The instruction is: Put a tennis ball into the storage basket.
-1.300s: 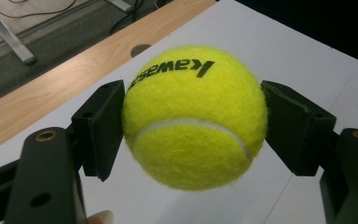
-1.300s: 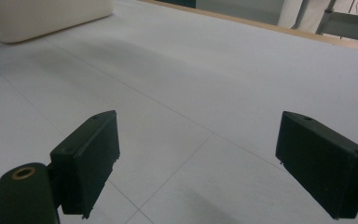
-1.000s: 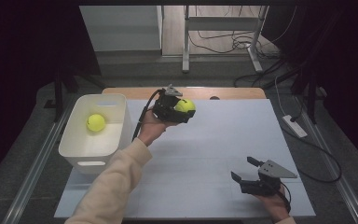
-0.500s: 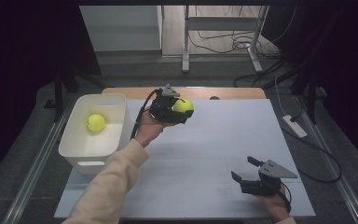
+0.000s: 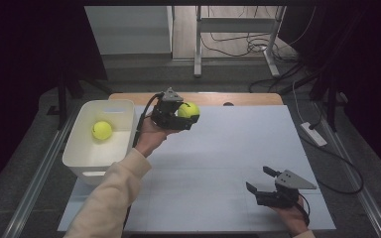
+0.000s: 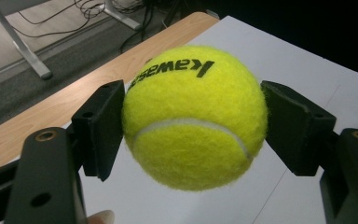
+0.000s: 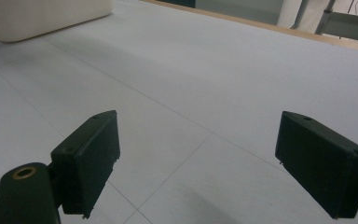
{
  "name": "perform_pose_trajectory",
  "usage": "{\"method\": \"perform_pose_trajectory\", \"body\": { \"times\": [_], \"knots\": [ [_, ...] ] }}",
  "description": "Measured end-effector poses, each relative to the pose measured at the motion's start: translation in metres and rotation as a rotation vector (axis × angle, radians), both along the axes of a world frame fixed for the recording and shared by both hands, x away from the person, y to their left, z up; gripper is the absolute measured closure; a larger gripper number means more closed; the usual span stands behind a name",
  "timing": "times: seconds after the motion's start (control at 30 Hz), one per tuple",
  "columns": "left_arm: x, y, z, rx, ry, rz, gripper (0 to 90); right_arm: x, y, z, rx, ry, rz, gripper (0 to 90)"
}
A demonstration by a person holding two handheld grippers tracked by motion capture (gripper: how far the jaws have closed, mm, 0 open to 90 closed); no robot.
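Note:
My left gripper [image 5: 184, 115] is shut on a yellow tennis ball [image 5: 188, 110], held above the far left part of the white mat [image 5: 218, 163]. In the left gripper view the ball [image 6: 193, 116] sits squeezed between both black pads [image 6: 103, 126], its printed black lettering upside down. A second yellow tennis ball [image 5: 101, 130] lies inside the white tub [image 5: 82, 157] at the left. My right gripper [image 5: 259, 179] rests low at the near right of the mat, jaws wide open. Nothing lies between its pads [image 7: 91, 158] in the right gripper view.
The wooden table edge [image 5: 238, 98] runs along the far side of the mat. Beyond it are a metal stand [image 5: 198, 44] and loose cables [image 5: 248, 44] on the floor. A white power strip [image 5: 313, 134] lies right of the table.
My left gripper has carried the ball slightly left and upward, toward the tub. The right gripper has stayed put.

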State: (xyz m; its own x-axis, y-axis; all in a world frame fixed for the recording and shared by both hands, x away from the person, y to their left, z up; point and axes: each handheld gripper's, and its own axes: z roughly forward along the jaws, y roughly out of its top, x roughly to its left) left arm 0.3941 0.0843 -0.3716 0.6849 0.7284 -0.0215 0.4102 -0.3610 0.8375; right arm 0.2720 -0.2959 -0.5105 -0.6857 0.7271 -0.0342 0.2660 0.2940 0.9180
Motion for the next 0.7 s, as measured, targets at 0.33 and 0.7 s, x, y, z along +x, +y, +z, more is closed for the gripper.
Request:
{"method": "perform_pose_trajectory", "body": {
  "times": [0.33, 0.7],
  "knots": [
    [-0.006, 0.011, 0.005, -0.013, -0.016, 0.008, 26.7, 0.000, 0.000, 0.000, 0.000, 0.001, -0.001, 13.8],
    [-0.011, 0.024, 0.011, -0.034, -0.035, 0.023, 26.8, 0.000, 0.000, 0.000, 0.001, 0.001, -0.001, 13.8]
  ]
}}
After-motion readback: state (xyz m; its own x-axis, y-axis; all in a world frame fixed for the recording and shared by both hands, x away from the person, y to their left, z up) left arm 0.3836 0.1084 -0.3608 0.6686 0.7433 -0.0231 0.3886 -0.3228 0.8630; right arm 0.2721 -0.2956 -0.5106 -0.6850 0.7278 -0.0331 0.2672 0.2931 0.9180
